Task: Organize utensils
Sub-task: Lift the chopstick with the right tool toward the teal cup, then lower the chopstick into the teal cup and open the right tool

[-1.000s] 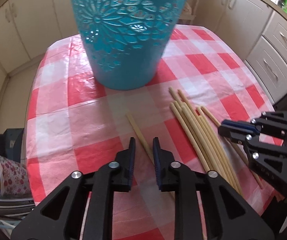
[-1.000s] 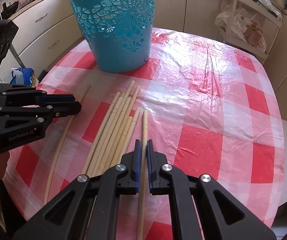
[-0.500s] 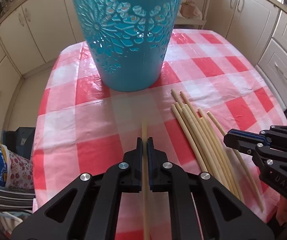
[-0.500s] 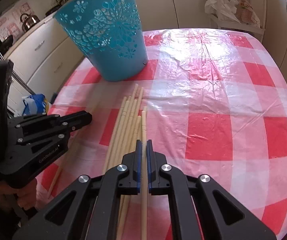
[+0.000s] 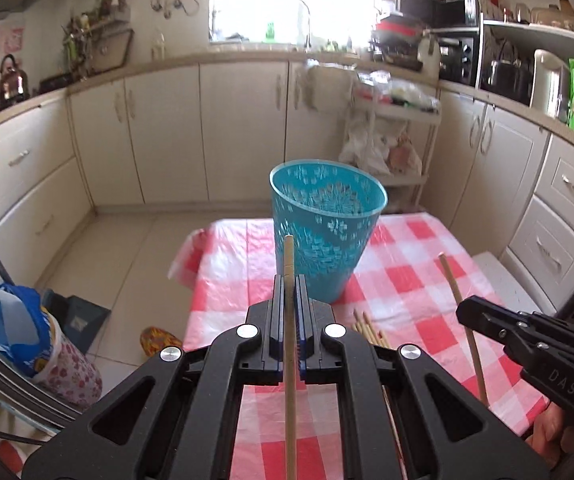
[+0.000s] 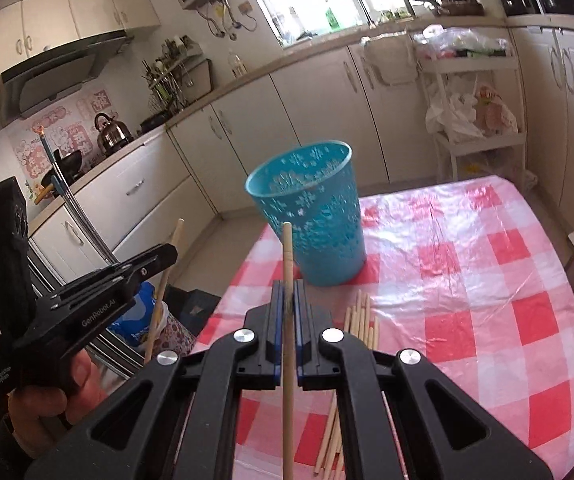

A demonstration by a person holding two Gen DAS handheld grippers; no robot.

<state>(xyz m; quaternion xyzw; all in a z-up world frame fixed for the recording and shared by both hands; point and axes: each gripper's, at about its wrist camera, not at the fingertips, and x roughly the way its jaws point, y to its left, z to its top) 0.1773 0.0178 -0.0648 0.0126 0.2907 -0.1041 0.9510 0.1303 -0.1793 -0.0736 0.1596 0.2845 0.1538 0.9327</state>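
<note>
1. One pale wooden chopstick [image 5: 289,320] was clenched in the left gripper [image 5: 289,296], another [image 6: 287,320] in the right gripper [image 6: 287,300].
2. Both sticks were pointed forward at the turquoise perforated plastic basket [image 5: 323,236], standing ahead near the table's far edge.
3. Spare chopsticks [image 6: 361,316] lay at the near edge.

1. The bench [image 5: 415,292] is wearing a glossy red-and-white checked plastic cloth [image 6: 487,280], which is catching window glare and hanging over the near-left edge.
2. A teal perforated basket [image 5: 323,236] is standing upright on the cloth toward the far-left part of the bench, its open mouth facing up.
3. A bundle of pale wooden chopsticks [image 6: 361,316] is lying flat on the cloth, nearer than the basket and apart from it, the sticks running roughly parallel and pointing toward the basket.
</note>
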